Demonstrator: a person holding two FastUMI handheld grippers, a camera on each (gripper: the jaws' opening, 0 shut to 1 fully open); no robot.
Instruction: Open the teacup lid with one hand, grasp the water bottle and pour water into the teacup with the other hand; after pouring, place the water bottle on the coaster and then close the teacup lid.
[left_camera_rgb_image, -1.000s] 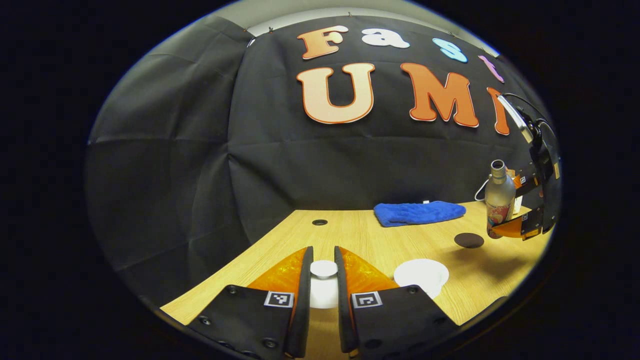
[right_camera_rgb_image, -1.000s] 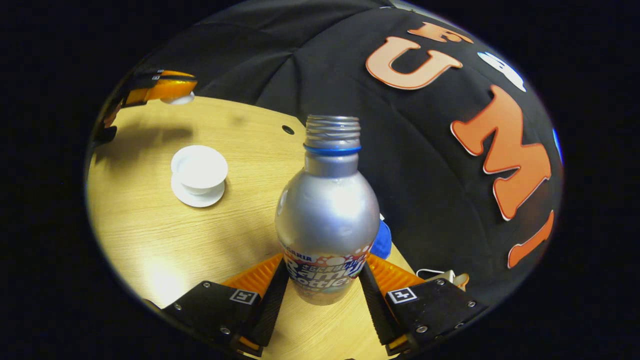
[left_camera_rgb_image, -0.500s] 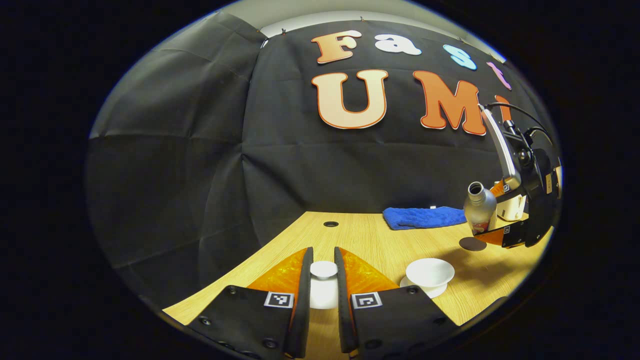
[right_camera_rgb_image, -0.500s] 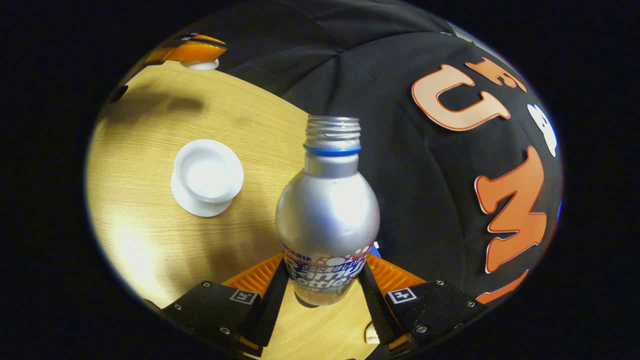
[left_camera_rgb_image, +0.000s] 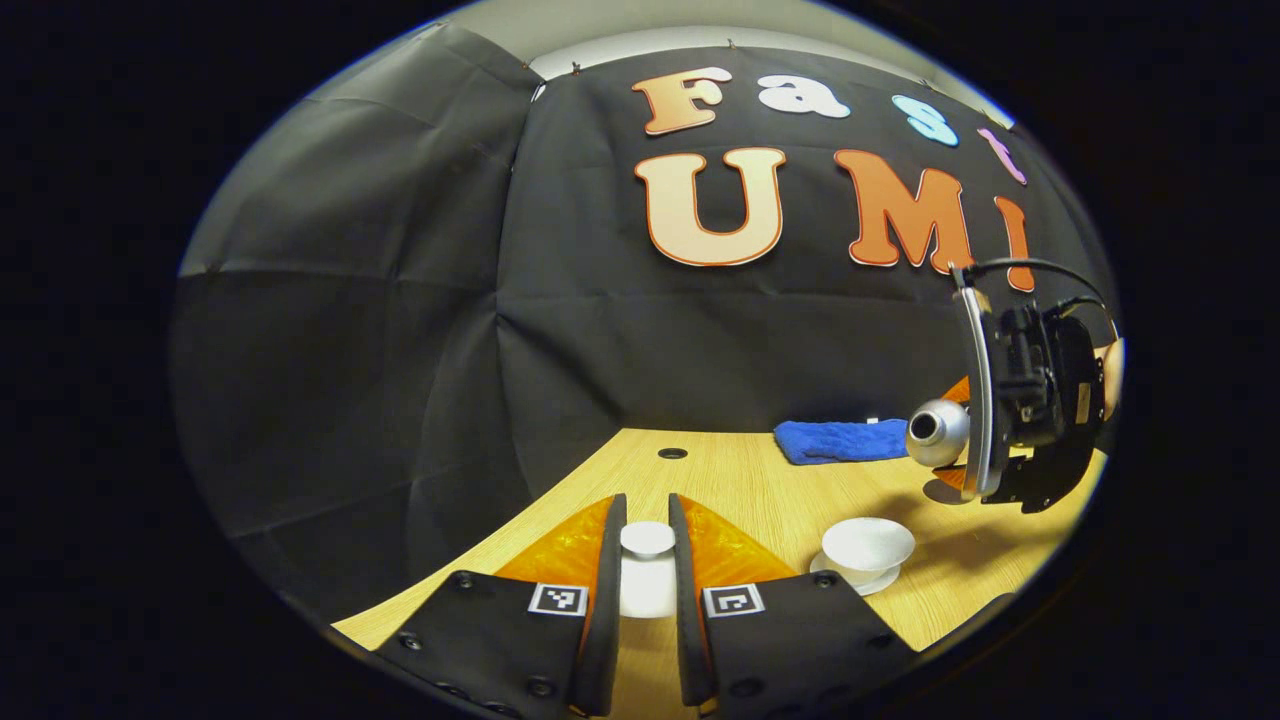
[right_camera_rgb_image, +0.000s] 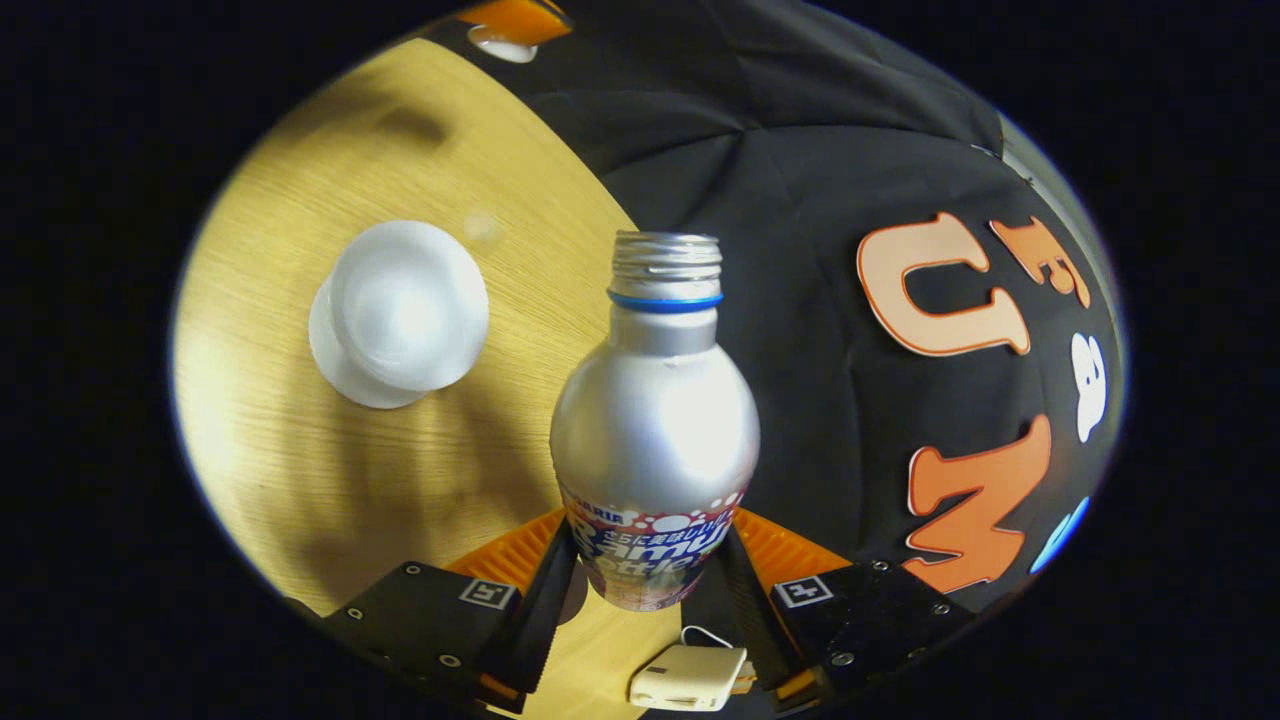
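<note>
The right gripper (right_camera_rgb_image: 648, 590) has its jaws clamped on the tilted bottle (right_camera_rgb_image: 655, 440); the left gripper (left_camera_rgb_image: 647, 560) has its jaws clamped on the lid (left_camera_rgb_image: 647, 538), beside the teacup (left_camera_rgb_image: 867, 545).

my table (left_camera_rgb_image: 760, 480): wood, with round hole (left_camera_rgb_image: 672, 453); on it saucer (left_camera_rgb_image: 848, 580) under cup (left_camera_rgb_image: 868, 545), blue cloth (left_camera_rgb_image: 840, 440), dark coaster (left_camera_rgb_image: 940, 491).

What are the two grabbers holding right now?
Left hand-held gripper: closed on the white teacup lid, held up off the table.
Right hand-held gripper: closed on the silver water bottle, which is tipped over sideways.
</note>
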